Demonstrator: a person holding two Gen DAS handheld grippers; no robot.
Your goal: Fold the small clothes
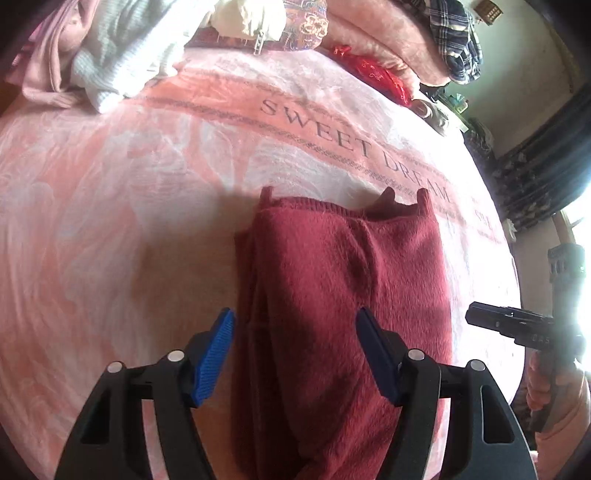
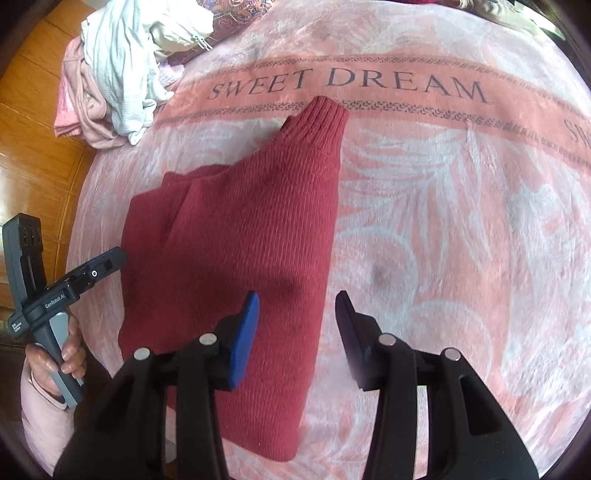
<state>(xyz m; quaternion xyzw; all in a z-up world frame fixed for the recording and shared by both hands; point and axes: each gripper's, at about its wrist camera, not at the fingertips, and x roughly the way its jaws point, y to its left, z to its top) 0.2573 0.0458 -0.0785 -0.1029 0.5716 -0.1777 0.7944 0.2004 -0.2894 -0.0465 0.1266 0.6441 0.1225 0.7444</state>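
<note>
While the left gripper (image 1: 295,328) hangs over the near part of a dark red knit sweater (image 1: 343,295), its 2 blue-padded fingers (image 1: 216,354) stand wide apart, one off the cloth's left edge and the other over its middle, neither one pressing on the wool. Nothing is caught between them. From the right wrist view, the right gripper (image 2: 297,314) also has its fingers parted, with a clear gap; the left pad (image 2: 243,339) sits above the sweater's right edge and the other hangs over bare blanket, and no cloth is pinched.

Folded into a long narrow shape, the sweater lies flat on a pink and white blanket (image 1: 110,221) printed with leaf patterns. One ribbed cuff or hem (image 2: 325,114) points away toward a darker pink band that reads "SWEET DREAM" (image 2: 351,86). At the side of each view the other gripper shows, held by a hand (image 2: 62,350) in a pale pink sleeve (image 2: 44,410).

Farther off, past the lettered band, a heap of other clothes (image 2: 118,81) rests near the blanket's edge: a white ribbed piece, a pale pink one and a cream piece with a zip. Beyond that lie a patterned red fabric (image 1: 306,22), a bright red cloth (image 1: 373,74) and a plaid garment (image 1: 454,40) on a pink quilt. Wooden flooring (image 2: 33,122) shows beside the bed.
</note>
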